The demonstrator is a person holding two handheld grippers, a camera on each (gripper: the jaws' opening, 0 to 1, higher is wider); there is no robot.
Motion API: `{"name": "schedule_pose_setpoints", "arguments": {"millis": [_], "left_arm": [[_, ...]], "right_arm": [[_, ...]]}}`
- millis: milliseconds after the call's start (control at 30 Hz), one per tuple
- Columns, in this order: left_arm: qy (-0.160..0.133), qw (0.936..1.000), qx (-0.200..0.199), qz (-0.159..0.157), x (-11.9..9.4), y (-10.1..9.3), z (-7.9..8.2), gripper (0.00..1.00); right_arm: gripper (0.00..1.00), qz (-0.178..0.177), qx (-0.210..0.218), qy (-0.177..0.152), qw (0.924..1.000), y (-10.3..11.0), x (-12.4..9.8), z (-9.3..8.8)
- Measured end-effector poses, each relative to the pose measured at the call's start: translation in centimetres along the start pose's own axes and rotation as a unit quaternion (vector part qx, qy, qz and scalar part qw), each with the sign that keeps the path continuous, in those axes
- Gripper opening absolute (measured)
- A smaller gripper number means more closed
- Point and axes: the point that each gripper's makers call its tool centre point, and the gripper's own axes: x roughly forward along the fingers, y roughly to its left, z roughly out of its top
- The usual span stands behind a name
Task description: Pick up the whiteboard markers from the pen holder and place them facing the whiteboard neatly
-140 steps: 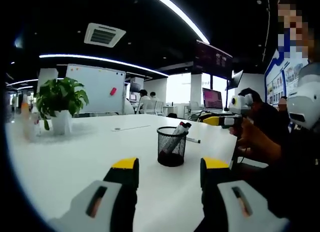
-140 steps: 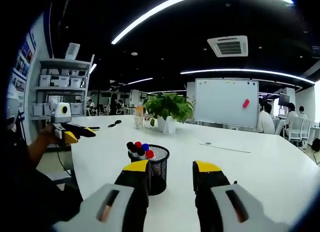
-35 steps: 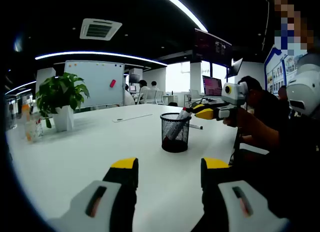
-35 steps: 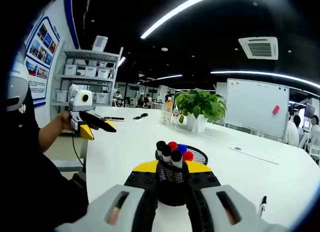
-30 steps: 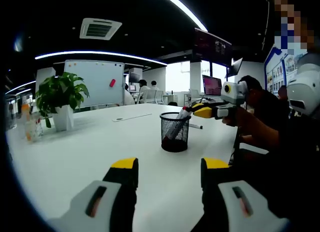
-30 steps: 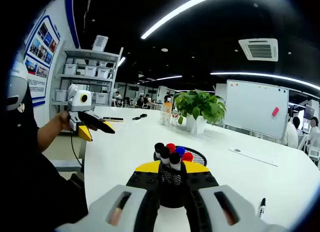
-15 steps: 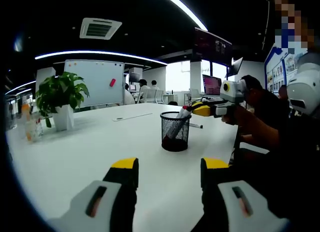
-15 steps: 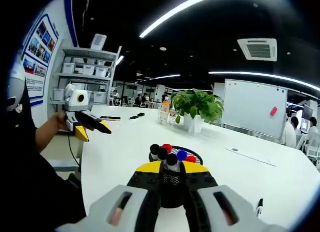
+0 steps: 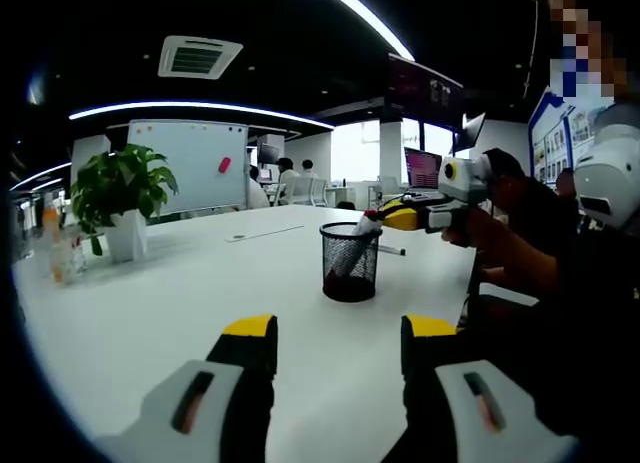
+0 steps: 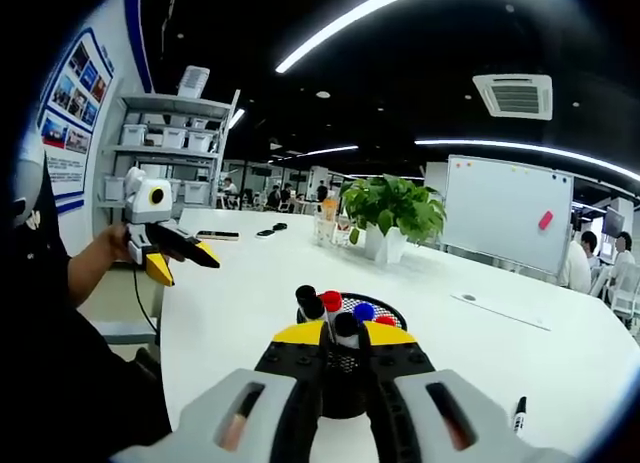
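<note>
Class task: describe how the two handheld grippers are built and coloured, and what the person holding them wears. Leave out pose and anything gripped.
Both match. The left gripper and right gripper have light grey bodies, each with a dark slot showing orange, black jaws and yellow tips. Seen from the side, each carries a white box with a yellow-ringed round lens. The person wears a dark sleeve.

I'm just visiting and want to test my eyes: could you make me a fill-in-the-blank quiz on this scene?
The markers stand in a black ____ pen holder.
The right tongs are closed on a marker with a ____ cap.
A potted ____ stands before the whiteboard.
The left tongs are ____.

Missing: mesh; black; plant; open
</note>
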Motion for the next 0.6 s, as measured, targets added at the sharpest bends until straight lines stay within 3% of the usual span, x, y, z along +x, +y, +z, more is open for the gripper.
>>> {"name": "schedule_pose_setpoints", "arguments": {"millis": [600], "left_arm": [[0.001,1.0,-0.001,0.002,0.0,0.13,-0.13,0.51]], "right_arm": [[0.17,-0.003,0.004,0.014,0.9999,0.16,0.51,-0.14]]}}
